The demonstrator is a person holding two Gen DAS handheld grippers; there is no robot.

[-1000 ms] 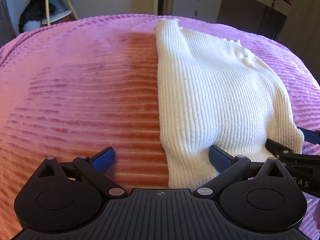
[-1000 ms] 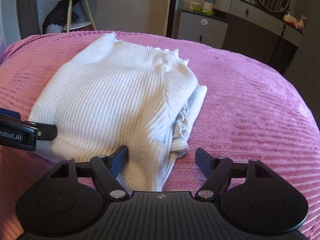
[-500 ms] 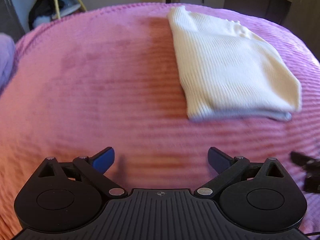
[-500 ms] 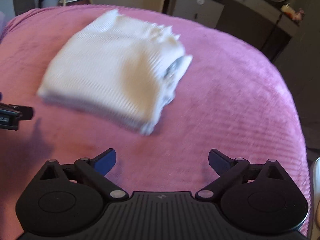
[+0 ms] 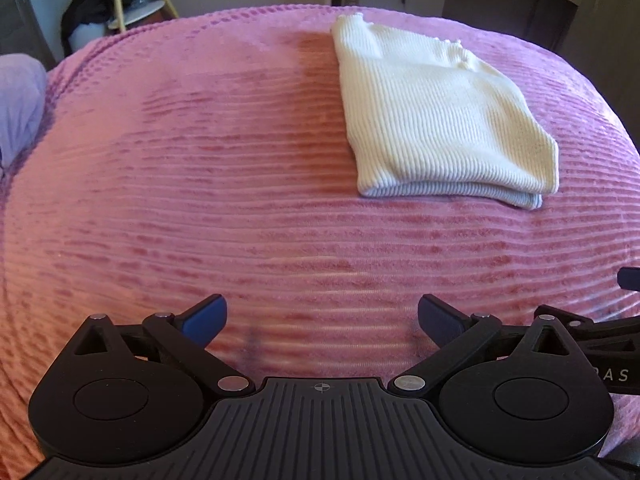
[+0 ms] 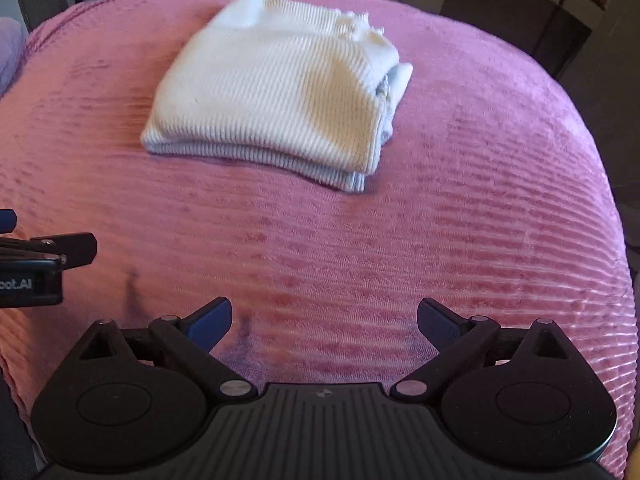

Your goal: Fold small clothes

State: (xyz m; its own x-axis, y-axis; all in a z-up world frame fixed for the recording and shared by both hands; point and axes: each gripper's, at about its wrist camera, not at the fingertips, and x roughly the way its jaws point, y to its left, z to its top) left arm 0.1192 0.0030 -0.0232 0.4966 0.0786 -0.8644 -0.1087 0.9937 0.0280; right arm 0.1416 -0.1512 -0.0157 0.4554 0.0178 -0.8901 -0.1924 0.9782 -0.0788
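A: While the white ribbed garment (image 5: 440,120) lies folded in stacked layers toward the far side of the pink bedspread (image 5: 200,160), both tongs hang low at the near edge, well apart from it.

B: Step in hand?

A: Judged: fold looks complete; what remains is a check. Right edge (image 6: 386,92) shows loose inner layers poking out. If tidying, nudge that side in flat, no lifting, so the stack keeps its shape.

B: Tongs?

A: Left tongs (image 5: 322,318): blue pads spread wide, nothing between them, nothing touched. Right tongs (image 6: 324,316): same, wide apart, empty, bedspread only beneath. Each shows at the edge of the other's view, side by side.
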